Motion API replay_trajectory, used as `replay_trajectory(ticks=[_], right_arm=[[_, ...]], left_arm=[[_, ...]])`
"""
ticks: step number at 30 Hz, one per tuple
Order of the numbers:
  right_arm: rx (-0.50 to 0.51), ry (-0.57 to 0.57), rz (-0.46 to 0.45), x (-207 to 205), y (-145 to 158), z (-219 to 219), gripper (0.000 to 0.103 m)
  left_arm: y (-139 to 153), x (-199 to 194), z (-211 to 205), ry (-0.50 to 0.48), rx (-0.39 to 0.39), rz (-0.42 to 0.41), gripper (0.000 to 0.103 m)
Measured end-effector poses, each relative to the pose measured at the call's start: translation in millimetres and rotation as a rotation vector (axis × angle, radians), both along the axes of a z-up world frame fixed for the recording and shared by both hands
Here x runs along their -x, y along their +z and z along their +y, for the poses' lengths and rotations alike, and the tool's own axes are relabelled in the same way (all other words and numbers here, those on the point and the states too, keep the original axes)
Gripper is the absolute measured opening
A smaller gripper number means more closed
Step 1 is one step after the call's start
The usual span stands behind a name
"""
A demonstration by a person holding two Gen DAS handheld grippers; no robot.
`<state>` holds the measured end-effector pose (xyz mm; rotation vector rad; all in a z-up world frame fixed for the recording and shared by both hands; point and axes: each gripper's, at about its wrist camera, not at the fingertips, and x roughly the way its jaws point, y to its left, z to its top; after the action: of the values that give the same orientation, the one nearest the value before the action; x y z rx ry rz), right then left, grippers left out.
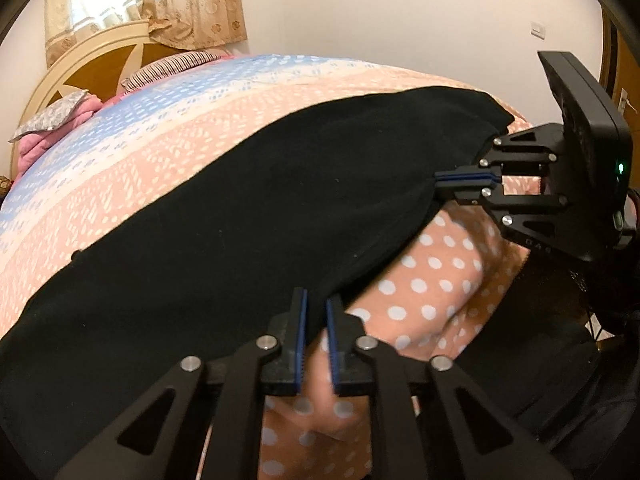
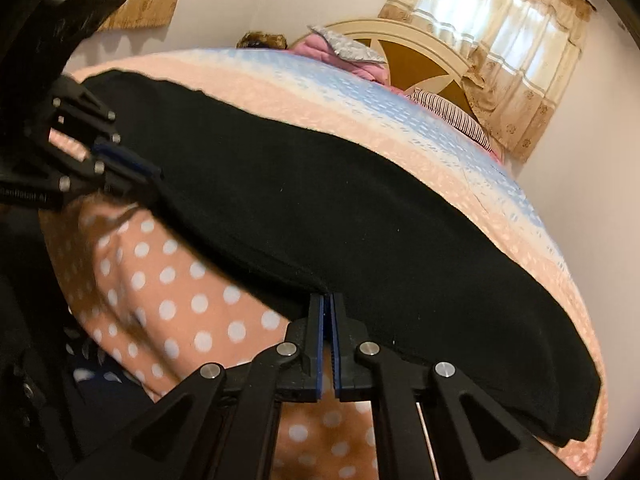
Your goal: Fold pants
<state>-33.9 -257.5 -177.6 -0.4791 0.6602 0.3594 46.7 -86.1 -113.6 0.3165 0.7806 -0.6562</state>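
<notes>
At 9 o'clock, black pants [image 1: 248, 208] stretch across the bedspread [image 1: 132, 128]. At 6 o'clock, the left gripper [image 1: 316, 320], jaws slightly parted, straddles their near edge. At 3 o'clock, the right gripper [image 1: 466, 178] is clamped tight on the same edge.

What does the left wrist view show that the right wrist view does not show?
Only the left wrist view shows a white wall switch and a wooden door. Only the right wrist view shows a brown fuzzy object behind the bed. Both show the black pants on the peach and blue patterned bedspread, and the left gripper and right gripper on the near edge of the pants.
</notes>
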Motion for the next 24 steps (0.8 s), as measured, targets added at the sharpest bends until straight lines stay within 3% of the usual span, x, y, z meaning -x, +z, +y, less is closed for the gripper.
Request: replay_trajectory(ticks=[2, 4, 9, 11, 14, 17, 20, 24], right_arm=[[-0.022, 0.002, 0.026, -2.3, 3.8, -4.1, 0.010], [-0.020, -0.016, 0.045, -2.1, 6.8, -12.0, 0.032], [-0.099, -0.069, 0.074, 5.8, 22.6, -54.5, 0.033], [-0.152, -0.129, 0.063, 8.7, 32.8, -88.0, 0.033], [-0.283, -0.273, 0.046, 0.0, 52.7, -155.3, 0.033], [-0.464, -0.472, 0.033, -19.0, 68.6, -237.4, 0.033], [-0.624, -0.671, 0.076, -42.4, 68.8, -309.9, 0.033], [-0.713, -0.750, 0.187, -75.9, 52.3, -349.3, 0.033]], left_arm=[[1.9, 0.5, -0.2, -0.006, 0.001, 0.003, 0.016], [2.9, 3.8, -0.3, -0.018, -0.010, -0.001, 0.019], [9.3, 18.2, 11.3, -0.049, 0.003, -0.005, 0.032], [12.3, 19.7, 18.3, -0.037, 0.013, 0.000, 0.033], [20.9, 14.4, 31.2, 0.002, 0.051, -0.009, 0.035], [23.6, 4.3, 34.6, 0.061, 0.050, -0.049, 0.049], [19.5, -17.0, 38.3, 0.115, 0.102, -0.026, 0.049], [5.6, -30.8, 33.4, 0.140, 0.125, 0.022, 0.049]])
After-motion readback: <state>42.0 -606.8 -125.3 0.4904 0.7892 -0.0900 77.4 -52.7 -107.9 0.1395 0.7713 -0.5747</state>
